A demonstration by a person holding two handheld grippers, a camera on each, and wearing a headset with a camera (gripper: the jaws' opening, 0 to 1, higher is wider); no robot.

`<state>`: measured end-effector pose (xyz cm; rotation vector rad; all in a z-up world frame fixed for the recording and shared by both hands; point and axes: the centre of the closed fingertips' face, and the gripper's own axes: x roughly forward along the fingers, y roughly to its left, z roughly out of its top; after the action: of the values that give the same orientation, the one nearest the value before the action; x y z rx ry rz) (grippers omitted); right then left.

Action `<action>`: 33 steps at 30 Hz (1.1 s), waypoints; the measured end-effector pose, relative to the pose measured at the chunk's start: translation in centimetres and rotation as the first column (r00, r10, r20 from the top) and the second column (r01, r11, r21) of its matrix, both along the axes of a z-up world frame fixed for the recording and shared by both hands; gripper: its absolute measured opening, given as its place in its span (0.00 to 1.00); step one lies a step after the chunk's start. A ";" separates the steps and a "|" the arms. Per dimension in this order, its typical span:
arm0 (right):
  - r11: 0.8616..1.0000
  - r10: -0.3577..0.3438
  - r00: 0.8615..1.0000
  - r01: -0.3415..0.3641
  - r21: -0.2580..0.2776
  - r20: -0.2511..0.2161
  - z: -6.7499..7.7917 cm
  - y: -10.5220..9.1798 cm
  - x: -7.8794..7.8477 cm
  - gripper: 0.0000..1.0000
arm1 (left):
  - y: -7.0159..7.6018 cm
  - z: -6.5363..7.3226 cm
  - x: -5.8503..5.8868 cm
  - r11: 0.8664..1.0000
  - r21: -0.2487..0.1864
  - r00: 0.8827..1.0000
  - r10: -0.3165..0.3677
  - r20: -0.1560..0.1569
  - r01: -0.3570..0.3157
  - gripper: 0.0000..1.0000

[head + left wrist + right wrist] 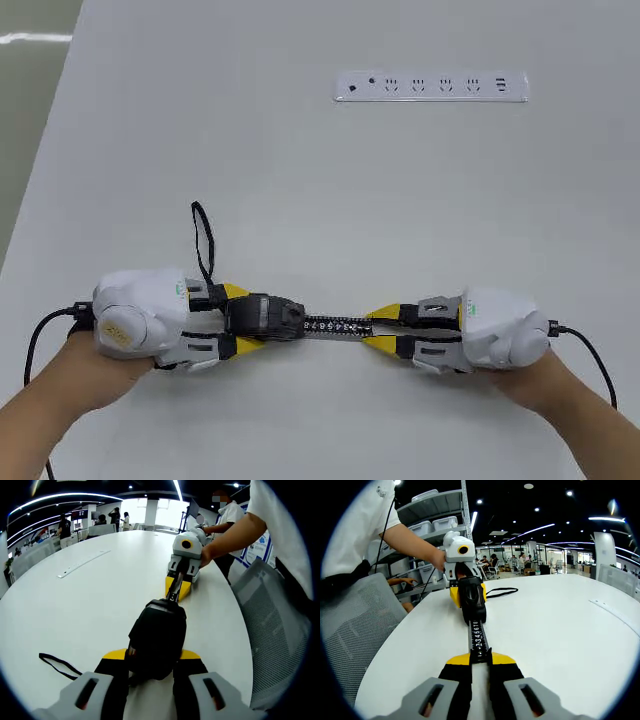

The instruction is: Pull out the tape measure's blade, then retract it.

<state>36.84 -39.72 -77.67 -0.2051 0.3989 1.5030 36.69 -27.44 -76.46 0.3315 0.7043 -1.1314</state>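
Observation:
A black tape measure (264, 316) lies on the white table (320, 180) with my left gripper (240, 318) shut on its case; in the left gripper view the case (157, 640) sits between the yellow-tipped fingers (116, 655). A short length of black blade (338, 326) with white numbers runs right from the case. My right gripper (381, 328) is shut on the blade's end, and the blade (477, 637) leads from its fingertips to the case (472, 596). A black wrist strap (203, 240) loops away from the case toward the far side.
A white power strip (431, 86) lies flat on the far part of the table. Black cables trail from both grippers toward the near edge. A grey mesh chair (272, 625) stands beside the table. People stand in the background of the room.

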 end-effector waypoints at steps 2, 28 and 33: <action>1.000 -0.003 1.000 0.003 0.000 -0.002 0.0 -0.3 0.0 0.10 | 0.0 0.1 0.0 1.000 0.002 1.000 0.000 0.001 0.000 0.30; 0.999 -0.051 0.998 0.051 0.001 -0.027 0.0 -3.6 0.2 0.10 | -0.3 0.4 -0.1 1.000 0.001 1.000 0.003 0.002 -0.003 0.30; 0.998 -0.059 0.998 0.059 0.002 -0.033 0.2 -4.0 0.1 0.10 | -0.3 0.5 -0.1 1.000 -0.001 1.000 0.004 0.002 -0.004 0.30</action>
<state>36.97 -43.71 -77.44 -0.1648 0.4260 1.4505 36.55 -27.75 -76.00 0.3307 0.7020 -1.1276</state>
